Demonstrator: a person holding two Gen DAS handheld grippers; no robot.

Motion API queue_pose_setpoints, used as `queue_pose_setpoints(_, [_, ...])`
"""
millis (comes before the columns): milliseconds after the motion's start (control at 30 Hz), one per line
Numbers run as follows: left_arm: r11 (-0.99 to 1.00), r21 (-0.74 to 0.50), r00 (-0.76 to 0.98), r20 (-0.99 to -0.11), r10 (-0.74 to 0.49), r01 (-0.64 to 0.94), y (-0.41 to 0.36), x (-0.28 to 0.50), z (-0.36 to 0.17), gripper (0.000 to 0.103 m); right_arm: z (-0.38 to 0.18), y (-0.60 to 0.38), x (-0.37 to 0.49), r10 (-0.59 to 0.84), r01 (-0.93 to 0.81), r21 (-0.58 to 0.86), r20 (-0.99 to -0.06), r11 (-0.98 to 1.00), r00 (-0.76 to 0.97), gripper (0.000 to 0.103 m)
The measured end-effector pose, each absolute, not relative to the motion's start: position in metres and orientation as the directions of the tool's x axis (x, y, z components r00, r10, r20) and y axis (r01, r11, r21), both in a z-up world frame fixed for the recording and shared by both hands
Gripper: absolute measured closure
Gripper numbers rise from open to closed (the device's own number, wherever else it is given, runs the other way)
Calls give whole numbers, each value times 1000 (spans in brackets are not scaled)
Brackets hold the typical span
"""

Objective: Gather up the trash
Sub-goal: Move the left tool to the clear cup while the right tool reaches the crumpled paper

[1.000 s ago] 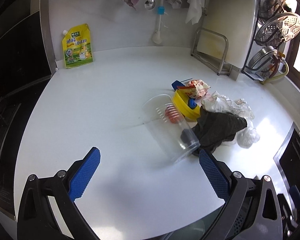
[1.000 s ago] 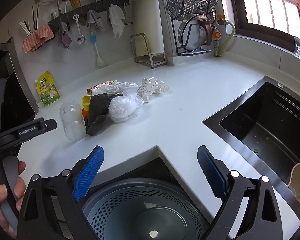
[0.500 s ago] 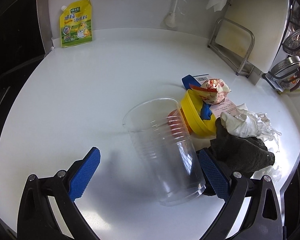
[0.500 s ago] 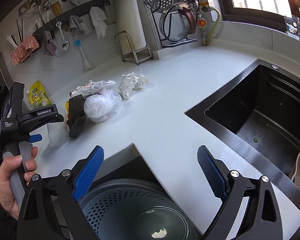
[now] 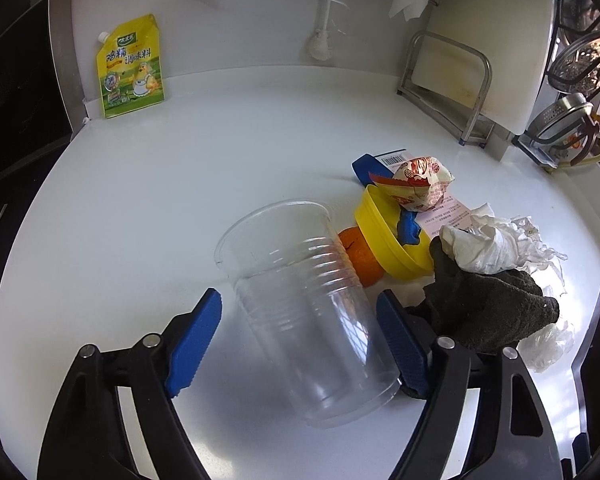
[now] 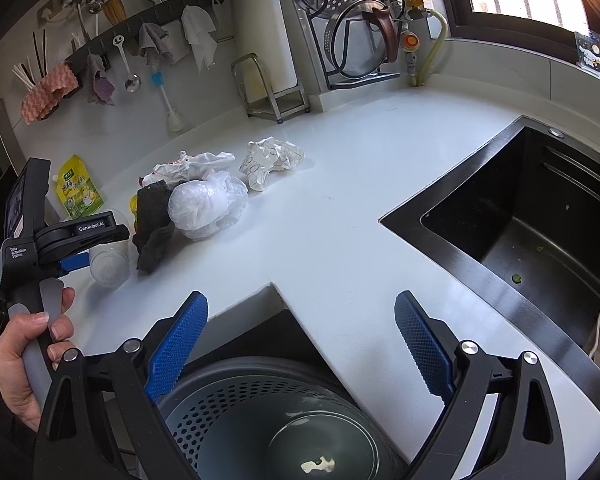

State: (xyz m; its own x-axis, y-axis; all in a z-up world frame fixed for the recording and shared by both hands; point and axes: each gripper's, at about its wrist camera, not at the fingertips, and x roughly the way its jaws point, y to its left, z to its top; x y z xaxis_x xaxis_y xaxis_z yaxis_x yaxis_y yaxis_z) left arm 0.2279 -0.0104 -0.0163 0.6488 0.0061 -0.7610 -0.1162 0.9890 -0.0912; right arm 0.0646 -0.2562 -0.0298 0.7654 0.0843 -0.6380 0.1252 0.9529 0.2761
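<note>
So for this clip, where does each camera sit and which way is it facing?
Left wrist: on the left gripper, angled down at the counter; its jaws are closing around the clear plastic cup lying there, pads not yet pressing.
Right wrist: on the right gripper, open over the grey bin, facing counter and sink; a hand shows.
Shared: the cup, dark cloth and yellow pouch.

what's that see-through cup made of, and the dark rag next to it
The cup looks like thin clear plastic, glossy: the counter shows through it and ridges ring its wall. The rag looks like soft woven or knitted cloth, matte dark grey, with a fuzzy, crumpled surface; the exact fibre is unclear.
</note>
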Motion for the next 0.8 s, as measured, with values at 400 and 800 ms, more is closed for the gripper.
queue_pose_setpoints(400, [997, -63, 694, -719, -15, -44, 0, 200, -4, 38, -19, -257, 82, 57, 118, 229, -636, 966, 770, 13])
queue_pose_setpoints(800, [1000, -24, 743, -668, -28, 16, 2, 158, 10, 38, 16, -262, 195, 34, 89, 161, -636, 983, 771, 13])
